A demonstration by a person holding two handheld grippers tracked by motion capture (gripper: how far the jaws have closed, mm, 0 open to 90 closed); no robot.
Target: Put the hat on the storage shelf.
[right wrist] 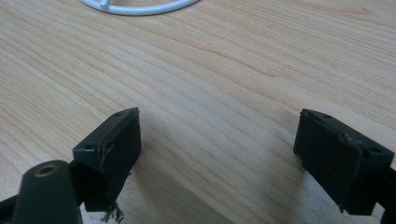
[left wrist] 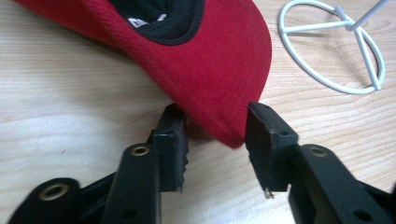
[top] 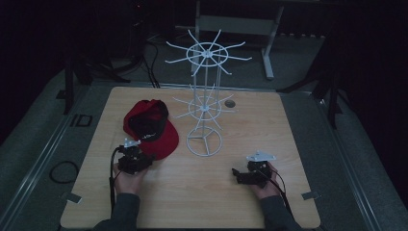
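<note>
Red fabric is what you are about to take: the cap (top: 150, 128) lies crown-down on the tabletop (top: 207, 202), toward its left edge and just beside the ring base of the white wire rack (top: 205, 107). Your left gripper (left wrist: 215, 135) has its fingers parted with the tip of the brim (left wrist: 224, 79) sitting between them, not yet pinched. That brim looks like the stiffest part, so it is probably your best hold; the crown is likely soft and would collapse or slip under the pads. The cap should be light, though it may swing from a brim grip. Bite deeper than the very tip if you can. Your right gripper (right wrist: 219, 140) hangs over bare wood near the tabletop's front right, fingers spread wide and holding nothing.
</note>
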